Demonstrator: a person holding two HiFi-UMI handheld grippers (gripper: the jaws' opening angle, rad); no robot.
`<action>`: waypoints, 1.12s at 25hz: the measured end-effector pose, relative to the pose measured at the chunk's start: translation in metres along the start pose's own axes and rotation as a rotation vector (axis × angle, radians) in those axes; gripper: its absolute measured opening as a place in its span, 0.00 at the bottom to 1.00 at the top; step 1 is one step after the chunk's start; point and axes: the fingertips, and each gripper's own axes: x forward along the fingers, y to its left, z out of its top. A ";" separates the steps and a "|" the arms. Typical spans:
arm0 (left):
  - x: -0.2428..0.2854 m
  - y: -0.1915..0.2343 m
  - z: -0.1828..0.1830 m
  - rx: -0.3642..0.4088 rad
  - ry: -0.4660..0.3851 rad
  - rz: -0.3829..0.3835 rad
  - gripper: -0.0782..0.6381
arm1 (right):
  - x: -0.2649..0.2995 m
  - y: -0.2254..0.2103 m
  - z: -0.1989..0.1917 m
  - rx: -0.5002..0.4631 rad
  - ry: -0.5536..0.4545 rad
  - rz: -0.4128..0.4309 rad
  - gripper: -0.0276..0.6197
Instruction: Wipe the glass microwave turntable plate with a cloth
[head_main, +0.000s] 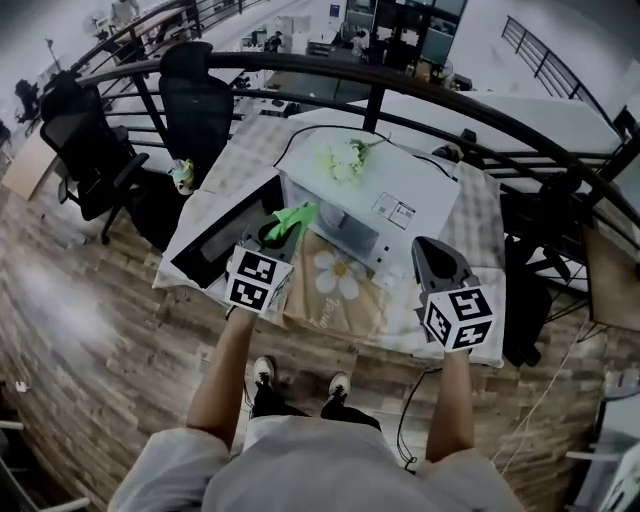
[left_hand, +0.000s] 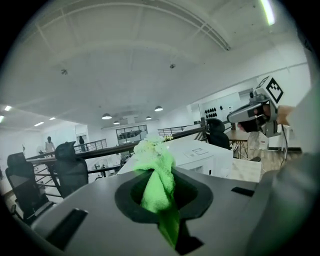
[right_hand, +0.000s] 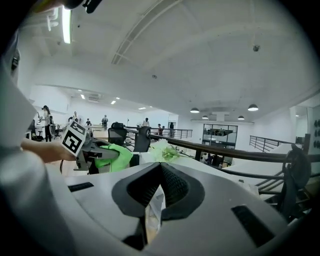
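My left gripper is shut on a bright green cloth, which bunches up out of the jaws in the left gripper view. It hovers in front of the white microwave, just by its open dark door. The right gripper hangs over the table's front right, its jaws closed together with nothing between them. Each gripper shows in the other's view: the left gripper with the cloth, and the right gripper. The glass turntable plate does not show in any view.
Pale flowers lie on top of the microwave. A floral cloth drapes over the table's front edge. A dark curved railing runs behind the table, with black office chairs at the left. The person's feet stand on wooden floor.
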 end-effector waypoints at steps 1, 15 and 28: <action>0.010 0.004 -0.009 -0.008 0.003 -0.022 0.18 | 0.006 0.002 -0.005 0.008 0.014 -0.014 0.06; 0.190 0.033 -0.118 0.069 0.111 -0.164 0.18 | 0.063 0.006 -0.072 0.130 0.144 -0.165 0.07; 0.263 -0.038 -0.192 0.227 0.302 -0.304 0.18 | 0.058 -0.002 -0.104 0.153 0.184 -0.180 0.07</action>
